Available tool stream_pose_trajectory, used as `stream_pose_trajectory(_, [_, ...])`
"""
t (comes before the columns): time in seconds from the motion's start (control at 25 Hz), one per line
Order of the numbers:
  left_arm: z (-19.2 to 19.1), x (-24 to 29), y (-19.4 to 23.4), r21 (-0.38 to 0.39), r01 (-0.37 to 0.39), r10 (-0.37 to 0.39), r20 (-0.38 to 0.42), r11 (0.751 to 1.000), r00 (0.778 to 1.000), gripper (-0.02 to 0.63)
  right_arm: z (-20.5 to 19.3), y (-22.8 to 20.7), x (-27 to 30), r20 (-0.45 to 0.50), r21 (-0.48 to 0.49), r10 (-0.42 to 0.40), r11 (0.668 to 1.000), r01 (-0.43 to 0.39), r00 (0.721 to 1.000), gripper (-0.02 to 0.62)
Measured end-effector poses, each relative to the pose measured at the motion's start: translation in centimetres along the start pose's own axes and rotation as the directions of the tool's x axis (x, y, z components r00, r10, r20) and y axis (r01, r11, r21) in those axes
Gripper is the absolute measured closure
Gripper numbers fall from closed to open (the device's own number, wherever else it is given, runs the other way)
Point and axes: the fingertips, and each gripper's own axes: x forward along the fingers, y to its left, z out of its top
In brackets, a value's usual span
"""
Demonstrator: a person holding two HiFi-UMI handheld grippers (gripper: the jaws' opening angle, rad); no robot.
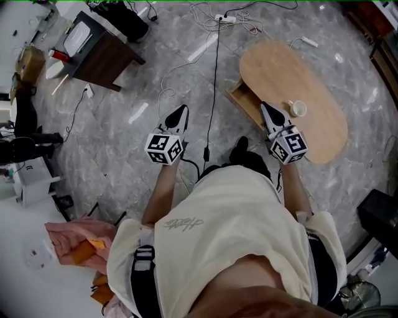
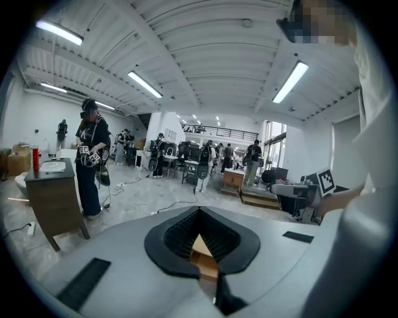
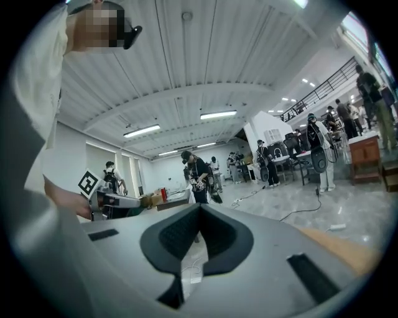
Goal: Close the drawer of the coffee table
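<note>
The oval light-wood coffee table [image 1: 311,93] stands at the upper right of the head view. Its drawer [image 1: 244,99] is pulled out on the left side. A white cup [image 1: 298,109] sits on the tabletop. My right gripper [image 1: 266,107] hovers over the near corner of the drawer, jaws shut and empty. My left gripper [image 1: 180,110] hangs over bare floor to the left of the table, also shut on nothing. In the left gripper view the jaw tips [image 2: 199,210] meet, and a strip of light wood [image 2: 202,251] shows below them. The right gripper's [image 3: 200,206] tips meet too.
A dark side table [image 1: 102,53] stands at the upper left. Cables [image 1: 214,81] and a white power strip [image 1: 225,18] lie on the marble floor. A black box [image 1: 379,214] is at the right edge, pink cloth [image 1: 68,239] at the lower left. People [image 2: 90,161] stand in the hall.
</note>
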Motion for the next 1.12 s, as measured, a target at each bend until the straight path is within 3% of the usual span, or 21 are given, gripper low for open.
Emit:
stream_pose_trajectory(0.28, [3.8,9.0,-0.7,-0.006,0.023,-0.023,-0.010,1.000,1.000,0.603,0.0,-8.4,2.9,-0.028,0.061,-0.021,0.998,0.022,0.999,0.601])
stream_pose_trajectory(0.6, [5.5,17.4,-1.6,0.012,0.049,-0.049,-0.037,0.999,0.998,0.603,-0.1,-16.4,6.3,-0.044,0.080,-0.026,0.996,0.030,0.999,0.601])
stream_pose_trajectory(0.88, [8.2,21.9,-0.1,0.023,0.106,-0.105,-0.028,0.994,0.994,0.603,0.7,-17.6,9.6,-0.057,0.084,-0.046,0.995,0.051,0.997,0.601])
stream_pose_trajectory(1.12, [8.7,24.1,3.8,0.022,0.207,-0.207,-0.014,0.978,0.978,0.603,1.3,-16.7,13.0,-0.045,0.035,-0.137,0.990,0.138,0.990,0.601])
